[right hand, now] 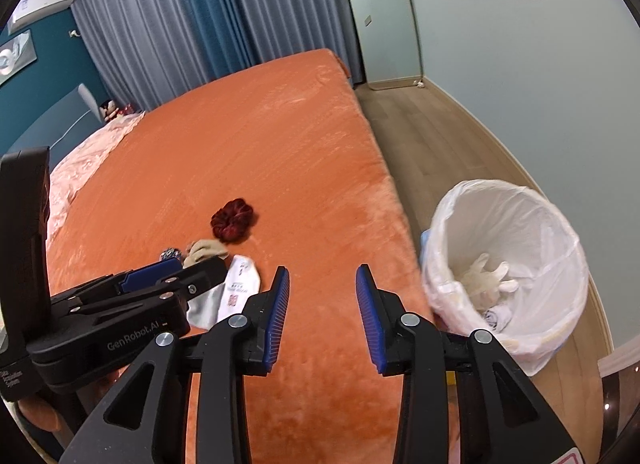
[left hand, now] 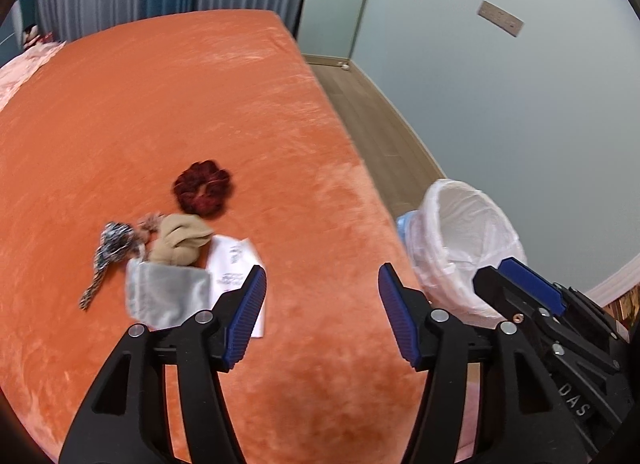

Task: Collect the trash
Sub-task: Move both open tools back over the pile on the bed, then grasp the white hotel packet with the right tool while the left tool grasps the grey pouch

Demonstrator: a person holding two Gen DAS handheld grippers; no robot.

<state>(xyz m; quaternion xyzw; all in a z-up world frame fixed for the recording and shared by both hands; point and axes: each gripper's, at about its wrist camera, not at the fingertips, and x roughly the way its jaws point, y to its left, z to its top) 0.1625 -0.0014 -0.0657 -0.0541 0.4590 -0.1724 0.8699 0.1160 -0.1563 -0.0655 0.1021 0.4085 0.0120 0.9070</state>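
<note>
Left wrist view: both hand-held grippers [left hand: 322, 304] [right hand: 322, 310] released, one bin [left hand: 472, 199], five bed items

Black hand-held gripper [left hand: 322, 314], ribbed blue pads [left hand: 250, 316]

Both wrist cameras look steeply down along their tongs over the near edge of the orange bed [left hand: 200, 103], facing the curtain [right hand: 180, 23]. The left view sits closer to the clutter; the right sees into the bin [right hand: 520, 232]. Both share bed, bin and wall.
</note>
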